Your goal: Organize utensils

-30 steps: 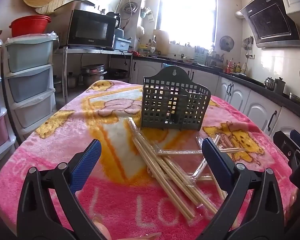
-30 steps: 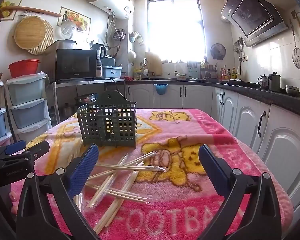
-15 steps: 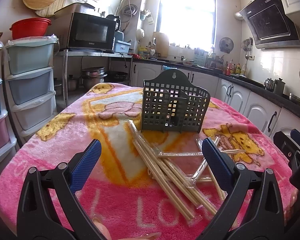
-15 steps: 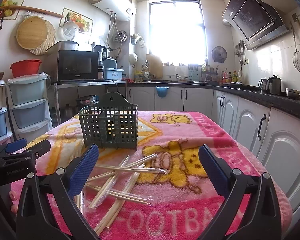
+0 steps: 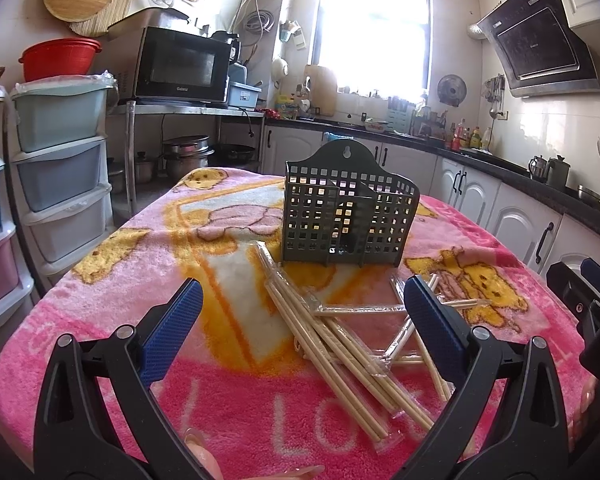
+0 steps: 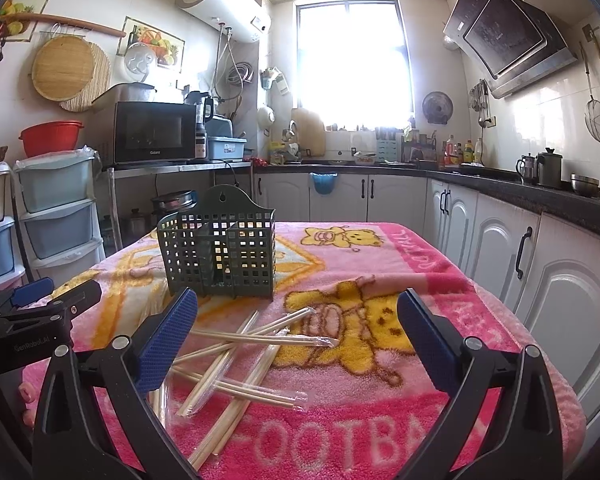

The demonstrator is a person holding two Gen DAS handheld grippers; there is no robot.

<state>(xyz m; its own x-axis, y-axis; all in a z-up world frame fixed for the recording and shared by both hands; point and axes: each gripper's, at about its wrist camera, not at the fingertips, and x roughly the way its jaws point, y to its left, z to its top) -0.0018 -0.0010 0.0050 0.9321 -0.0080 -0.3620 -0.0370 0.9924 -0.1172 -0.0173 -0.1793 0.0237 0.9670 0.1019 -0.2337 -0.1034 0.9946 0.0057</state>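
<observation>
A small kitchen with white cabinets and a bright window surrounds a table draped in a pink cartoon blanket (image 5: 112,304), and everything the task concerns sits on that blanket. The left gripper (image 5: 302,320) hangs low over the near edge with its blue pads spread wide and nothing between them; the right gripper (image 6: 296,324) is likewise wide apart and empty. Ahead of both tools stands the dark green perforated utensil holder (image 5: 346,224), upright, divided into compartments, and, as far as the holes let one see, with nothing in it. Between the holder and the grippers lies a loose, criss-crossed heap of wrapped chopsticks (image 5: 340,336), most in clear plastic sleeves, one end reaching close to the holder's foot. Judging by this, the sorting has hardly begun: no pair is in the holder or in either tool, so the whole heap is left to pick up and drop in. The left wrist view looks down the long bundle, which runs from just before the holder toward the space between its fingers and slightly to the right finger's side, and it catches the other tool at its far right edge. The right wrist view shows the heap sitting toward its own left finger, with open blanket ahead of the right finger, the holder's side wall and inner divider, and the left tool at its left edge.
</observation>
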